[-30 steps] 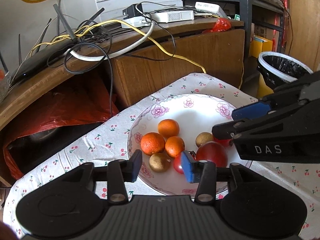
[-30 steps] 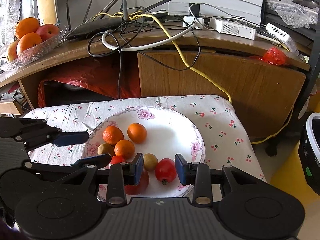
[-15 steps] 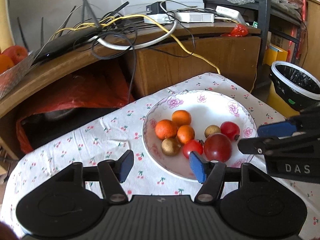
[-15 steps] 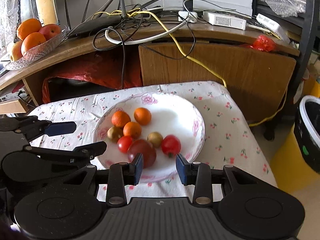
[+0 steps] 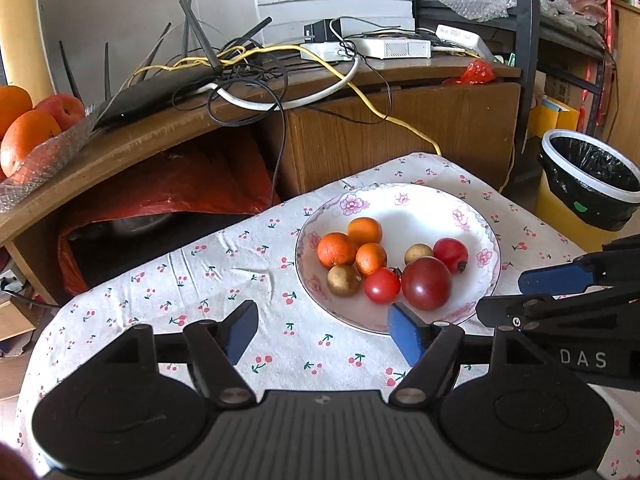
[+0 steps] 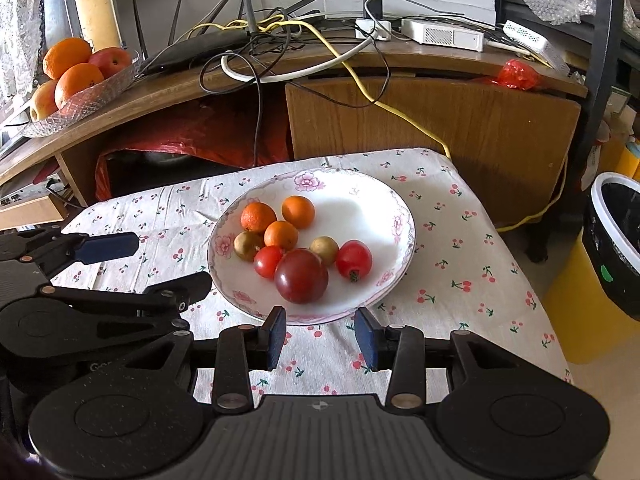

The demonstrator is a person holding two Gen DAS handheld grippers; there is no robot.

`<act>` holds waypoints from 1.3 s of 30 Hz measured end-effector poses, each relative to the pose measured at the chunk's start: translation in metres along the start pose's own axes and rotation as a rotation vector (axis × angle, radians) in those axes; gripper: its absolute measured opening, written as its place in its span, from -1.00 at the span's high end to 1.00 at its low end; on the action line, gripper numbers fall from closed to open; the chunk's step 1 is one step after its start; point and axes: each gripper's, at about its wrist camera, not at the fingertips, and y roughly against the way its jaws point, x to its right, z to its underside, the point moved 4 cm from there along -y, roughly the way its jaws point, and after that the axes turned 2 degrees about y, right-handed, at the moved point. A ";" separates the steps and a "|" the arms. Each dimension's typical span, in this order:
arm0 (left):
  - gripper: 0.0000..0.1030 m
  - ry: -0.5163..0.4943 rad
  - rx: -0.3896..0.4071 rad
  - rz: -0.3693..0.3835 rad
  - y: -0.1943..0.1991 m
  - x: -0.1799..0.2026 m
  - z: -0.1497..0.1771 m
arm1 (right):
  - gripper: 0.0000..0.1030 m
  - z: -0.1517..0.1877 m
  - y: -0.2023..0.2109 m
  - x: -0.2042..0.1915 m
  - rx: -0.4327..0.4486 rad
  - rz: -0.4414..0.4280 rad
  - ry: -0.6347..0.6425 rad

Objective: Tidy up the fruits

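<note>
A white floral plate on the cherry-print tablecloth holds three oranges, two brown kiwis, two small red tomatoes and a large dark red tomato. My right gripper is open and empty, just short of the plate's near rim. My left gripper is open and empty, over the cloth left of the plate. Each gripper shows in the other's view, the left one and the right one.
A wooden desk behind the table carries a router, tangled cables and a glass bowl of oranges and apples at left. A bin lined with a black bag stands right of the table. Red plastic lies under the desk.
Both grippers have pulled back and away from the plate, so the fruits lie farther ahead. The left gripper's jaws have spread wider.
</note>
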 end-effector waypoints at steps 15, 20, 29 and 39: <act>-0.92 -0.011 0.072 -0.112 0.040 0.006 0.000 | 0.30 0.011 0.034 -0.005 0.035 -0.026 -0.050; -1.00 0.011 0.088 -0.095 0.055 0.004 0.004 | 0.30 0.017 0.051 -0.007 0.054 -0.039 -0.076; -1.00 0.024 0.095 -0.084 0.079 0.008 0.014 | 0.29 0.031 0.075 -0.012 0.074 -0.045 -0.100; -1.00 -0.002 0.070 -0.110 0.100 0.007 0.040 | 0.18 0.049 0.098 -0.020 0.095 -0.039 -0.114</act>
